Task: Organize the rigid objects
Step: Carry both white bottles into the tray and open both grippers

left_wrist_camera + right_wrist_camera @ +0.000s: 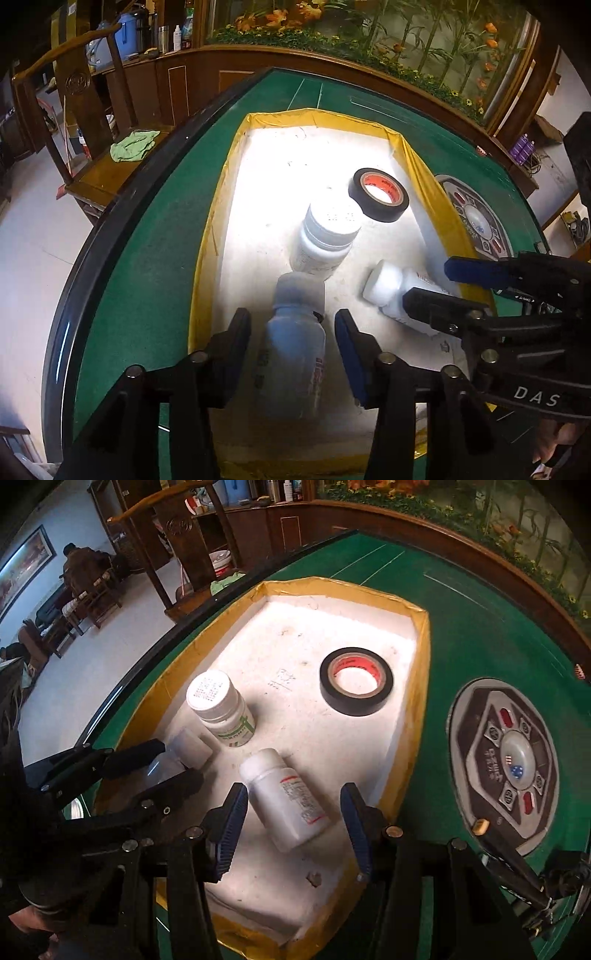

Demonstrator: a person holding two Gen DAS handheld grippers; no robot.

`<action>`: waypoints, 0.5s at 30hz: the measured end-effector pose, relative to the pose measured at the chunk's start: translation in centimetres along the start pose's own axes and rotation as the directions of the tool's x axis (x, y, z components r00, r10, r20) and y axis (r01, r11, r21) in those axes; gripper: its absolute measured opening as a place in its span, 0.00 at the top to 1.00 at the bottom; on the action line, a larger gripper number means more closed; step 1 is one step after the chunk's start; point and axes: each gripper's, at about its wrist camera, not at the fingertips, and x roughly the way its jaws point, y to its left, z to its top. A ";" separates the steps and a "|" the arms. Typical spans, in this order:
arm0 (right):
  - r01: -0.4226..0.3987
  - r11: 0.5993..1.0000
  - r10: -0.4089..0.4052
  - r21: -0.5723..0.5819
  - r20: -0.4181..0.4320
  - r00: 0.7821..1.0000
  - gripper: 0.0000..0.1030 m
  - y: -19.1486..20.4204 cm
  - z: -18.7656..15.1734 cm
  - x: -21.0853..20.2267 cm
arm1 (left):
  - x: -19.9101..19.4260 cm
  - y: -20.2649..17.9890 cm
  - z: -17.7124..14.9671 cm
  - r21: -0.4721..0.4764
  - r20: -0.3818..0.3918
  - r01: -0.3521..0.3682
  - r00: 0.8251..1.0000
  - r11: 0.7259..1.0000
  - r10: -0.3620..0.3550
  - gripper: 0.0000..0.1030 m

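A white foam tray [266, 162] [295, 627] with yellow tape edges lies on the green table. In it, a white bottle [293, 343] [192, 747] lies between the fingers of my open left gripper [291, 339] [162, 764]. A second white bottle [395, 291] [286, 797] lies on its side between the fingers of my open right gripper [291, 812] [439, 284]. A third white bottle [325, 236] [221, 709] stands upright behind them. A black tape roll [378, 199] [356, 681] lies flat farther back.
A round grey control panel [506, 764] [476, 221] is set in the green table [147, 236] right of the tray. A wooden chair [85, 110] with a green cloth [133, 146] stands beyond the left table edge. A wooden cabinet runs along the back.
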 end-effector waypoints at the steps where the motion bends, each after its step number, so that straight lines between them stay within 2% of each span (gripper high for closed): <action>1: 0.003 1.000 -0.003 0.006 0.002 1.000 0.50 -0.1 -0.1 -0.4 | -0.3 -0.2 0.1 0.000 0.016 -0.005 1.000 1.000 0.005 0.43; 4: -0.005 0.999 0.003 0.044 0.041 0.999 0.48 -1.1 -0.9 -2.9 | -1.6 -0.7 0.3 0.008 0.078 -0.004 0.997 1.000 0.003 0.37; 6: -0.015 0.996 0.010 0.091 0.056 0.998 0.45 -2.2 -1.8 -4.5 | -2.0 -1.2 0.9 0.030 0.090 0.002 0.996 1.000 -0.005 0.30; 10: -0.008 0.979 -0.013 0.205 0.097 0.995 0.45 -5.8 -5.8 -8.8 | -2.9 -2.0 1.8 0.071 0.175 -0.055 0.984 0.996 0.042 0.28; 13: 0.029 0.939 -0.067 0.343 0.100 0.993 0.45 -9.7 -10.6 -11.8 | -3.4 -2.8 2.2 0.107 0.245 -0.037 0.969 0.994 0.010 0.28; 15: 0.071 0.893 -0.120 0.445 0.084 0.989 0.44 -12.6 -14.4 -13.6 | -2.8 -3.7 2.5 0.152 0.252 -0.003 0.967 0.988 -0.036 0.28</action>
